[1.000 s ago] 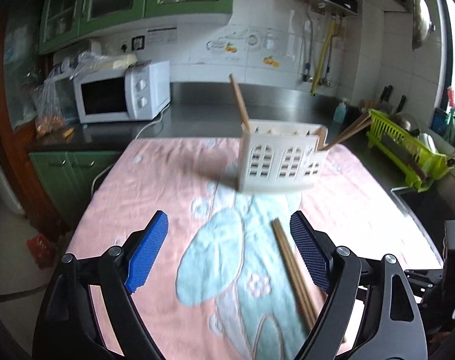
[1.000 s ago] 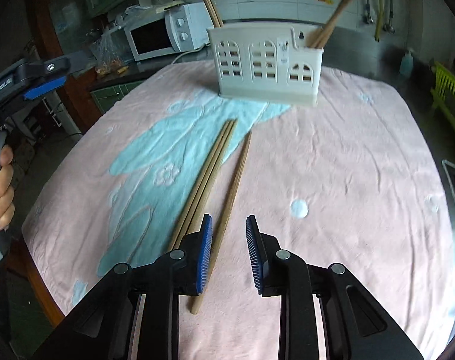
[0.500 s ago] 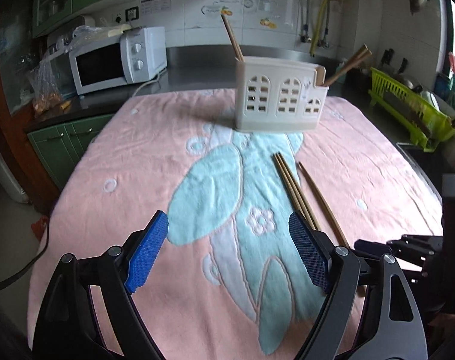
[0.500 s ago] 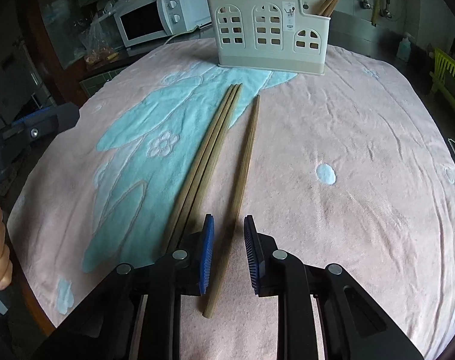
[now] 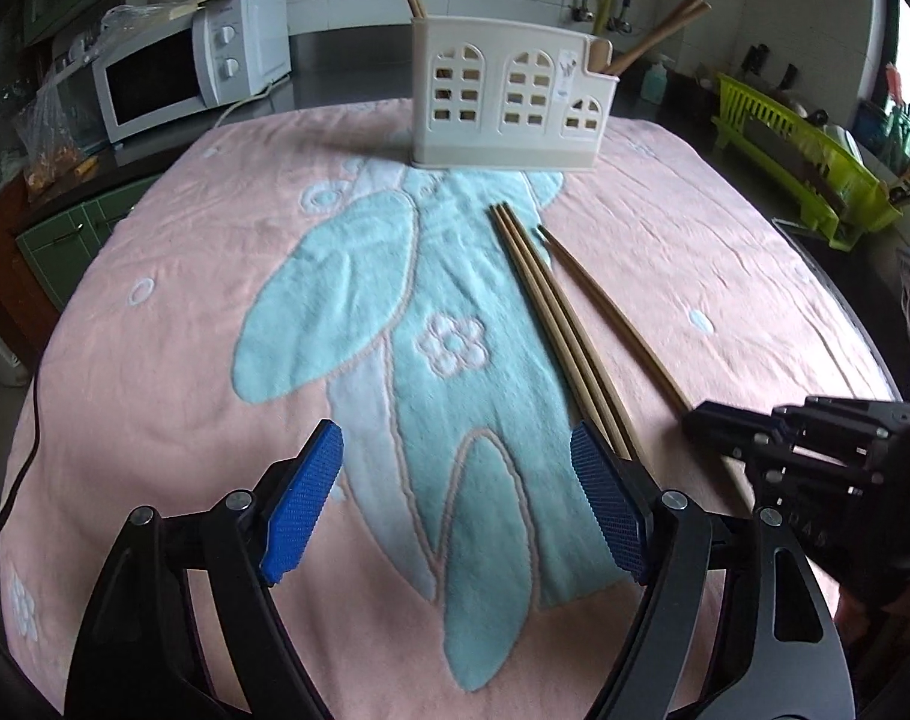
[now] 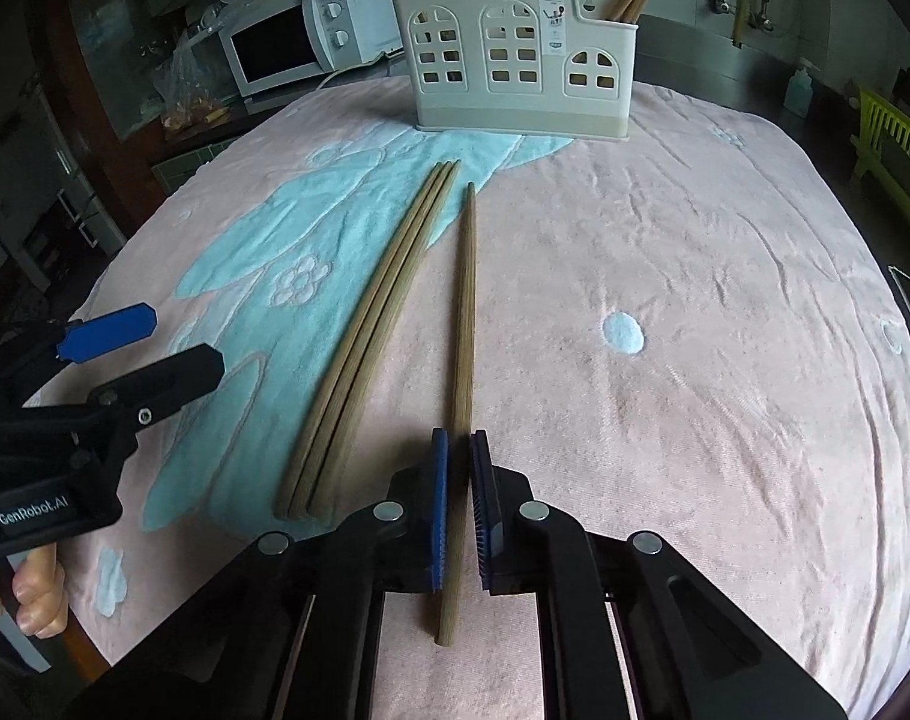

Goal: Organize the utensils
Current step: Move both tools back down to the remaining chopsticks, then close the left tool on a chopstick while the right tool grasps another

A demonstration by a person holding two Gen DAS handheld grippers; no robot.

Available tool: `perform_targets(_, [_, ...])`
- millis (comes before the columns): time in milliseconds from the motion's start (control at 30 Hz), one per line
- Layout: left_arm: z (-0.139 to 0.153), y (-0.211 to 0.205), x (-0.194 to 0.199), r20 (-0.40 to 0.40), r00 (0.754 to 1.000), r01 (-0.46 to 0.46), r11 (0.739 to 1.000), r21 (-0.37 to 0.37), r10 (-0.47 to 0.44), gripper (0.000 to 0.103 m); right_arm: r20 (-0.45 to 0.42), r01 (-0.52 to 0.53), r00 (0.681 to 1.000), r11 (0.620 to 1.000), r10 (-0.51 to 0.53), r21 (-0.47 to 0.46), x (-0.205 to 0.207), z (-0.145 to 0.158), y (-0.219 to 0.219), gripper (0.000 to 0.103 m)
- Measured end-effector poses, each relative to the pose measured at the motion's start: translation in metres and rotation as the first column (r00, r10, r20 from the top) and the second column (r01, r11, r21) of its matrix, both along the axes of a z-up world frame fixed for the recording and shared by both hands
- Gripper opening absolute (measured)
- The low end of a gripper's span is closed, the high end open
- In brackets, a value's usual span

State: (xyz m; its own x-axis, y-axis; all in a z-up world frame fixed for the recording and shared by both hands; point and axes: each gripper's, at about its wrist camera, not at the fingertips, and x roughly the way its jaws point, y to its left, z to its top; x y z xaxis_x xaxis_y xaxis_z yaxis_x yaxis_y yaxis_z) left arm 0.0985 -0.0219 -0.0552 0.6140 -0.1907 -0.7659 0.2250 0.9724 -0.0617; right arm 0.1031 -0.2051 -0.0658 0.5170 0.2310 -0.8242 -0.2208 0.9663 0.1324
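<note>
A white utensil holder (image 5: pixel 503 114) (image 6: pixel 515 78) stands upright at the far side of the pink towel (image 5: pixel 155 330), with wooden sticks (image 5: pixel 653 42) poking out of it. Three chopsticks (image 5: pixel 545 300) (image 6: pixel 383 312) lie side by side on the towel, and a single chopstick (image 5: pixel 611 312) (image 6: pixel 464 300) lies to their right. My right gripper (image 6: pixel 459 441) (image 5: pixel 692 417) is shut on the near part of that single chopstick, which still rests on the towel. My left gripper (image 5: pixel 455 438) (image 6: pixel 179 342) hangs low over the towel, its jaws closing with only cloth between them; the bundle's near ends run behind its right finger.
A white microwave (image 5: pixel 185 66) sits on the counter at the back left. A green dish rack (image 5: pixel 803 162) stands to the right beyond the towel's edge. A person's hand (image 6: pixel 35 594) grips the left tool's handle at the near left.
My right gripper's pads closed onto the single chopstick. My left gripper sank toward the towel and drew nearer to the three chopsticks, narrowing slightly.
</note>
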Motion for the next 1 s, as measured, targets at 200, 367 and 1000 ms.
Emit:
perform_targets(200, [-0.005,-0.011,0.002,-0.029,0.999,0.022,1.000,0.011,-0.021,0.077,-0.001,0.030,1.000,1.000,-0.030,0.008,-0.004,0.000,-0.020,0.007])
perform_targets(367, [-0.009,-0.020,0.007,-0.053,0.999,0.006,1.000,-0.001,-0.006,0.077,-0.003,0.047,0.999,0.999,-0.047,0.019,-0.006,0.000,-0.032,0.007])
perform_targets(1000, [-0.022,-0.039,0.020,-0.100,0.994,-0.049,0.998,0.040,0.053,0.077,0.001,0.043,0.999,0.997,-0.043,0.057,-0.006,-0.002,-0.037,0.007])
